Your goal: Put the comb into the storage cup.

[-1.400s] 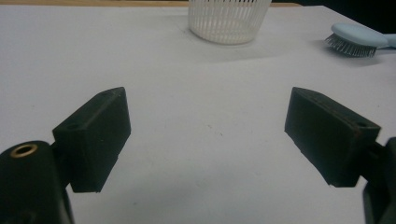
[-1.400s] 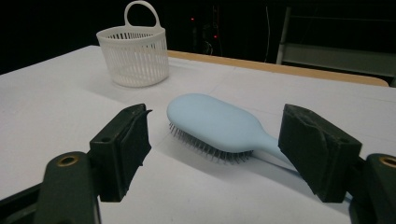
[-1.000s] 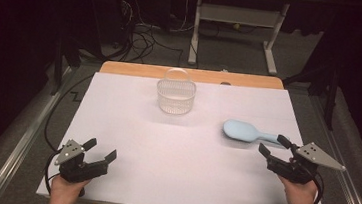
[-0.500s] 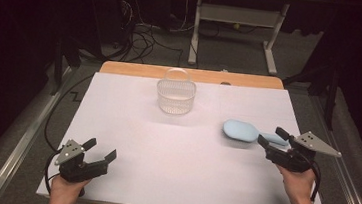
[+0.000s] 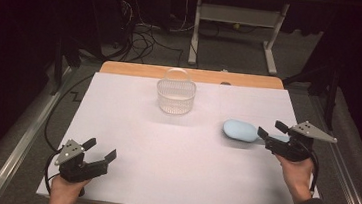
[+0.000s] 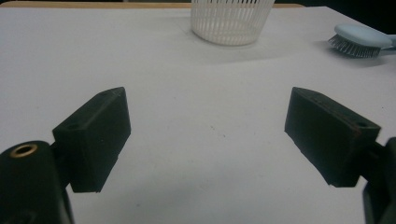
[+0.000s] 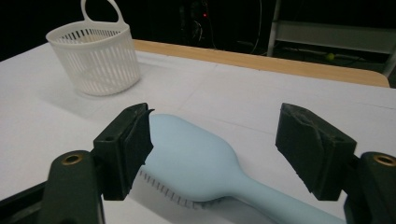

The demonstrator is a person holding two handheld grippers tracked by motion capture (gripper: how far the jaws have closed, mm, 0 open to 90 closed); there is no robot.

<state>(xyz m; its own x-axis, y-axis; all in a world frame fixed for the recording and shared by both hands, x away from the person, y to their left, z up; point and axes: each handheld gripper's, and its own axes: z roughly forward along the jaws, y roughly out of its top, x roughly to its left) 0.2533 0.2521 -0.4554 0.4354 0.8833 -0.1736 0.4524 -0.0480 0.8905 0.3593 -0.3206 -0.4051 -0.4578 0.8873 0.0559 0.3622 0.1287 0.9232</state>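
Note:
A pale blue hairbrush (image 5: 240, 130) lies bristles down at the table's right, handle pointing right. My right gripper (image 5: 270, 130) is open and straddles it where head meets handle. In the right gripper view the brush (image 7: 196, 149) lies between the jaws, with the left jaw close against the head and the right jaw well apart. A white slatted basket (image 5: 175, 96) with a loop handle stands upright at the far middle. My left gripper (image 5: 100, 149) is open over bare table near the front left corner, with nothing between its fingers.
The white table top (image 5: 178, 157) has a wooden strip (image 5: 191, 75) along its far edge. Metal rails run down both sides. Beyond the table are cables and a desk frame (image 5: 237, 22) on the floor. The left gripper view shows the basket (image 6: 231, 21) and the brush (image 6: 359, 39) far ahead.
My right gripper has moved forward and left from near the front right corner until its jaws straddle the brush. The brush, basket and left gripper have stayed put.

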